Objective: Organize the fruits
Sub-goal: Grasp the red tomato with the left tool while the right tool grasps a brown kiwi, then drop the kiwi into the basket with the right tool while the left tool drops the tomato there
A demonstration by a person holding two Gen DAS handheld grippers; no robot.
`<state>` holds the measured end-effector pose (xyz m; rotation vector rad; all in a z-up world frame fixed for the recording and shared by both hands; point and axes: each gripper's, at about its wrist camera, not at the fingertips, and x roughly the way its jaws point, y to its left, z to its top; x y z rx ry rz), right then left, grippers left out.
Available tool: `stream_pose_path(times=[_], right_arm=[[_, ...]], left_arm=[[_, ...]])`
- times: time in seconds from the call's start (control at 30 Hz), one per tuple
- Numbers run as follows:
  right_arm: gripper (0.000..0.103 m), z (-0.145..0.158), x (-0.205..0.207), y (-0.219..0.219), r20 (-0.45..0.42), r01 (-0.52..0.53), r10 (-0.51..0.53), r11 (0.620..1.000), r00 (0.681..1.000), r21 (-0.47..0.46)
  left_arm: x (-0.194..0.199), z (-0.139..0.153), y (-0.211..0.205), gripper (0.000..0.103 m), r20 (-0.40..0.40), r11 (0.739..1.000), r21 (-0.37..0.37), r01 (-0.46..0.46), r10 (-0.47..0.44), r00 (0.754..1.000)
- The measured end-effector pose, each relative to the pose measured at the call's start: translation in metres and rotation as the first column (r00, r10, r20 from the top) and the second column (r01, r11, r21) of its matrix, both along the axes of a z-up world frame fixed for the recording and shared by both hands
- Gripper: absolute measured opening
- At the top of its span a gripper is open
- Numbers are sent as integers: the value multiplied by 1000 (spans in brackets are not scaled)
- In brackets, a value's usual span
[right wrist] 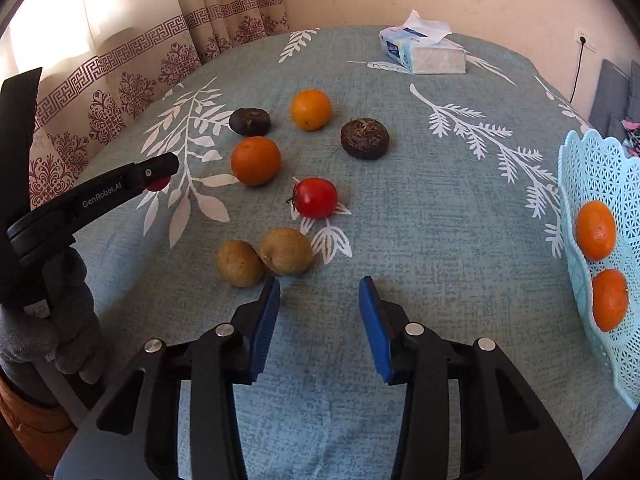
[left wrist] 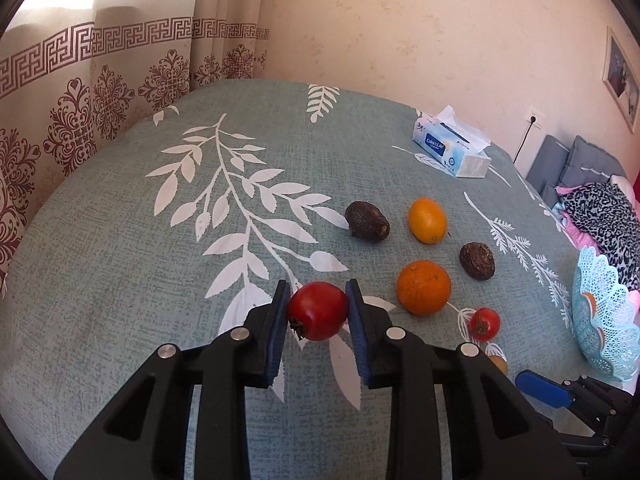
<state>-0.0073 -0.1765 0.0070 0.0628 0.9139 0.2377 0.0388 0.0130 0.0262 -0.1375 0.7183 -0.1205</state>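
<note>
Tomato (left wrist: pixel 318 311) squeezed between blue pads of left gripper (left wrist: pixel 319 304), near table's front edge. Second tomato (right wrist: pixel 315 197) sits mid-table, two oranges (right wrist: pixel 255 161) and two dark fruits (right wrist: pixel 364 137) behind it, two brown fruits (right wrist: pixel 285 251) in front. Right gripper (right wrist: pixel 319 312) wide open, holding nothing, just behind brown fruits. Basket (right wrist: pixel 600 168) at right edge, two oranges inside. Tissue box (right wrist: pixel 424 50) near far edge.

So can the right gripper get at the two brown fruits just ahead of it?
Probably yes: the right gripper is open and empty, and the two brown fruits lie on bare cloth just ahead, slightly left, nothing between.
</note>
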Motion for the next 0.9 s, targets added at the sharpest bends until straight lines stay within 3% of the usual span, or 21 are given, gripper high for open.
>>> stream_pose_path(times=[0.37,0.47,0.53,0.9], right_arm=[[42,1,23,28,0,-55,55,998,998,-29],[28,2,23,25,0,-45,45,999,999,-27],[29,3,22,21,-3,-36,36,999,999,-8],[28,38,-4,-5,102,33,-35,999,994,22]], left_arm=[[-2,-1,0,29,4,1000,-3,1,-1,1000],[-1,-1,0,29,3,1000,-2,1,-1,1000],[-1,-1,0,29,4,1000,-2,2,-2,1000],[-6,1,0,29,24,1000,-2,8,-8,1000]])
